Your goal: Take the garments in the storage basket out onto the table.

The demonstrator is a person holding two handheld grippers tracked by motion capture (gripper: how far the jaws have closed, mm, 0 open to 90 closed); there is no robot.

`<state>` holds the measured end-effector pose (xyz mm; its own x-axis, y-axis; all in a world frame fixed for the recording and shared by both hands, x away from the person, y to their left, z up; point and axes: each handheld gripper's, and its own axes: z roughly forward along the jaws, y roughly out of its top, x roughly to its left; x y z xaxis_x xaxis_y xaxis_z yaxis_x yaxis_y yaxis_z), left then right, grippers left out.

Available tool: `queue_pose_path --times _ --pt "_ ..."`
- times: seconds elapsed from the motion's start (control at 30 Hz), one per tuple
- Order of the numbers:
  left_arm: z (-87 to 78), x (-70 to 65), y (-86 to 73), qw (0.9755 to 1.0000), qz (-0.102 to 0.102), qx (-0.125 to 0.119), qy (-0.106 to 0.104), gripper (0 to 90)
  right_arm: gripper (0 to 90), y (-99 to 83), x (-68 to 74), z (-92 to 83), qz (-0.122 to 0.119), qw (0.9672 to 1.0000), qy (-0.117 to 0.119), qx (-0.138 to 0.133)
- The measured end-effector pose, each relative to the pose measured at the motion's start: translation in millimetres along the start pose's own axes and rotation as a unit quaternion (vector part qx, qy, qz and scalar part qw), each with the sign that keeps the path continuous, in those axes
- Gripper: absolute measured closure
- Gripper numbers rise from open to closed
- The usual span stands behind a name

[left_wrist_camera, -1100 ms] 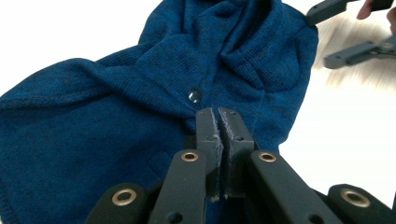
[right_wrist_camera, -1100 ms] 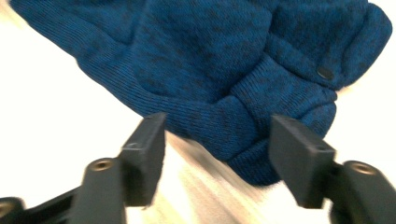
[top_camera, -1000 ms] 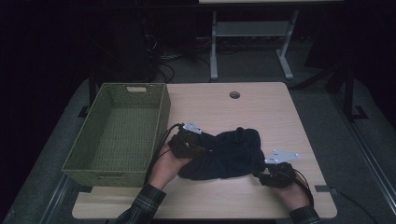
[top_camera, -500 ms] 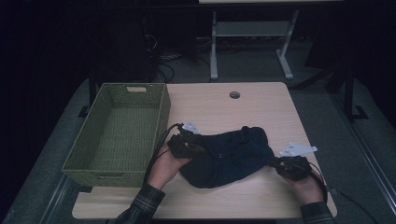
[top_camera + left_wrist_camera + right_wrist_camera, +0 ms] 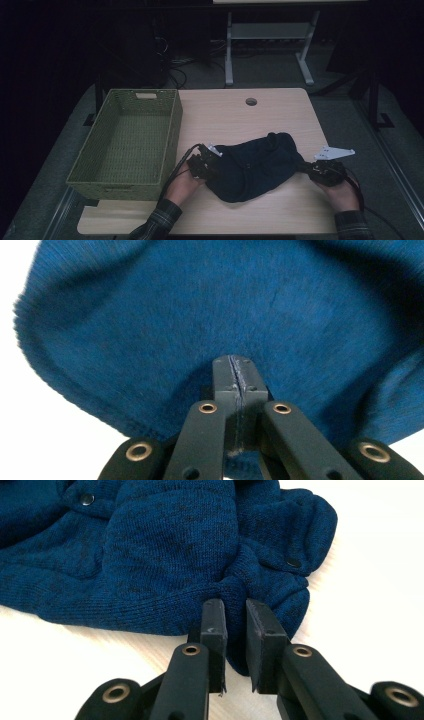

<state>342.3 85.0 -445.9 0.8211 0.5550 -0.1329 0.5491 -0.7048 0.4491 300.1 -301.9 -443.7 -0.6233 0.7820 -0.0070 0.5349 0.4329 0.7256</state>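
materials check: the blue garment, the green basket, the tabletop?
Blue garment: looks like knitted yarn, wool or acrylic, matte and slightly fuzzy; rib and stitch texture shows, plus dark snap buttons. Green basket: woven look, maybe plastic or paper-cord wicker; a regular lattice shows in its walls. Tabletop: pale wood-grain surface, probably laminate; smooth, low sheen, with a round cable hole.

Dim room here, most of it lost in shadow, the light falling mainly on the pale wooden table, which has rounded corners and a round cable hole near its far edge. Under and around it runs grey carpet floor. Beyond the far edge stands a light metal frame, two uprights on splayed feet with a crossbar between. To its left, a tangle of dark cables lies on the floor beside something dark, too murky to identify.
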Motion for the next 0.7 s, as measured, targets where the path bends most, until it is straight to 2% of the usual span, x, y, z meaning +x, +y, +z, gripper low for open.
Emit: queue_pose_path --times 0.33,0.47,0.5,0.53,0.7 --pt "-1.6 -16.5 -8.2 0.9993 0.013 0.009 -0.033 90.0 79.1 21.3 -17.4 10.5 0.003 0.9999 -0.011 0.007" --pt "-2.0 -23.4 -13.9 0.9987 0.012 0.005 -0.049 90.0 78.9 31.7 -23.1 22.5 0.003 0.9998 -0.009 0.014" --pt "-2.5 -24.6 -15.3 0.9986 0.012 0.005 -0.052 90.0 78.8 34.1 -24.8 25.4 -0.003 0.9999 -0.009 0.011" --pt "-2.8 -25.8 -16.8 0.9985 0.012 0.004 -0.053 90.0 78.8 36.7 -24.7 28.4 0.005 0.9999 -0.008 0.011" --pt "-4.6 -32.7 -24.3 0.9980 0.009 0.001 -0.063 90.0 78.6 51.4 -27.8 45.4 -0.004 0.9997 0.001 0.023"
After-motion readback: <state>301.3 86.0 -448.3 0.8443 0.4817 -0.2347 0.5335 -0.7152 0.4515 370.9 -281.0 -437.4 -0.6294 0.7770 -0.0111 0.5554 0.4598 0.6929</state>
